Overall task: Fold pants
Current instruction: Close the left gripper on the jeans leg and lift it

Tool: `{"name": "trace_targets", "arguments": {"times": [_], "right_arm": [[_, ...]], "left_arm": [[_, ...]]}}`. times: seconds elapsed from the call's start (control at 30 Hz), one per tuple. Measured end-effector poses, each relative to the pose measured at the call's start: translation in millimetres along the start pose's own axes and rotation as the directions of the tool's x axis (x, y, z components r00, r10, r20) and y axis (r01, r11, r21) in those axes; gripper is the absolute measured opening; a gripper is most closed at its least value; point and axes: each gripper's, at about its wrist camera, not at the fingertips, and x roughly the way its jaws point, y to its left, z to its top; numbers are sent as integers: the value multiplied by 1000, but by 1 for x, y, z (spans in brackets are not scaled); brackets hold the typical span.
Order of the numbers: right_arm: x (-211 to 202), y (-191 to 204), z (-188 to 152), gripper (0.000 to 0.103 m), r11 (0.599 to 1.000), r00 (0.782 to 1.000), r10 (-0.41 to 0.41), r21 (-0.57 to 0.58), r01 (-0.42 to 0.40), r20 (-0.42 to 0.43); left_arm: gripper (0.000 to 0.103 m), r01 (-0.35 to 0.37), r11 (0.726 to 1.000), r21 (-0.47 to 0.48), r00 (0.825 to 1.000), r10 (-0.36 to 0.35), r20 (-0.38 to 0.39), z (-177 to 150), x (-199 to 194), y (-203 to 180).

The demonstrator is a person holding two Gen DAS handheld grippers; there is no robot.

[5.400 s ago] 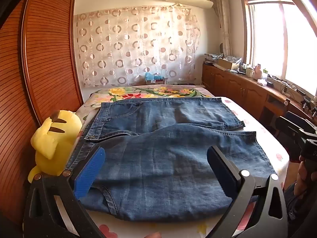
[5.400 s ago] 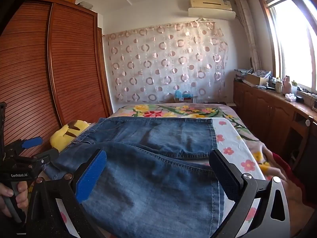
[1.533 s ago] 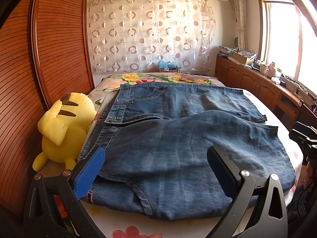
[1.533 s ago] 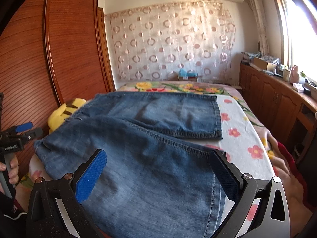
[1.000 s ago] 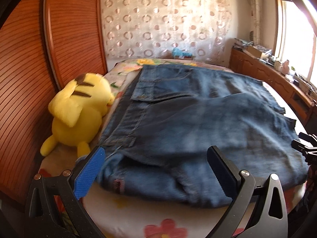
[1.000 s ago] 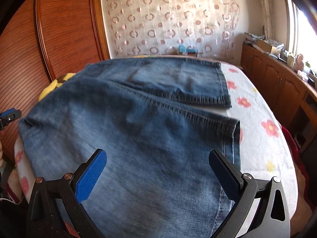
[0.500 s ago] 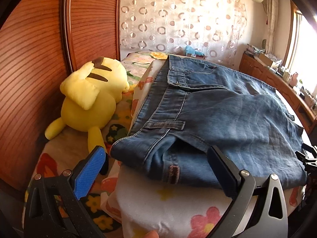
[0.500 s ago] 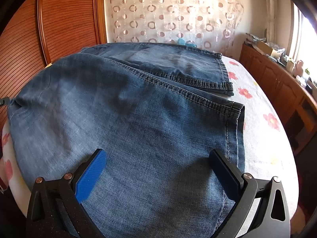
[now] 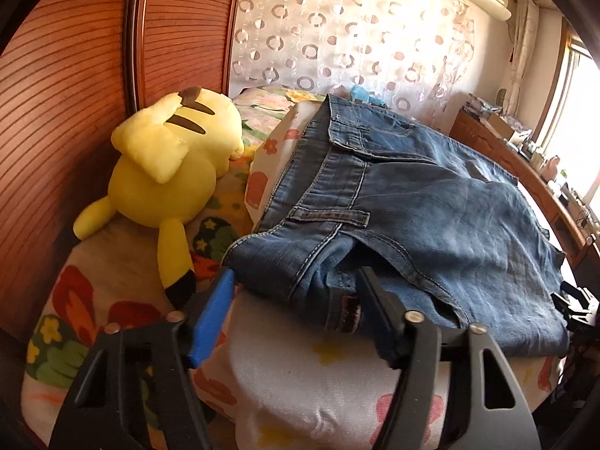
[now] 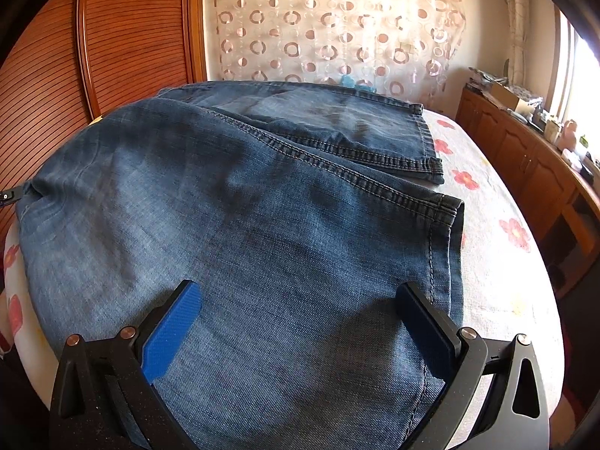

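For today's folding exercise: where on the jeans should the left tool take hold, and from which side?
Grip the jeans at the near waistband corner, coming in level from the bed's near edge. That corner overhangs the mattress between the open left tool fingers.

Bright window (image 9: 579, 120) glare at right, fisheye-warped dark corners

Blue denim pants (image 9: 431, 202) — folded, flat on bed

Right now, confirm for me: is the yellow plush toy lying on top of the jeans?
No, the yellow plush toy lies beside the jeans.
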Motion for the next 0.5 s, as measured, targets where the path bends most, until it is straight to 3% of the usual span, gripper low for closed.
{"name": "trace_targets", "arguments": {"times": [0.07, 0.3, 0.4, 0.5], "right_arm": [[-4, 0, -5, 103, 1000, 1000, 1, 1, -1, 4], [8, -6, -9, 103, 1000, 1000, 10, 1, -10, 8], [17, -8, -1, 103, 1000, 1000, 12, 0, -12, 5], [9, -10, -8, 103, 1000, 1000, 14, 0, -14, 2]], "left_arm": [[55, -2, 1000, -4, 1000, 2, -3, -1, 2, 0], [53, 2, 1000, -26, 1000, -2, -29, -3, 11, 4], [29, 0, 1000, -16, 1000, 0, -15, -1, 9, 0], [19, 2, 1000, 5, 999, -2, 37, 7, -3, -7]]}}
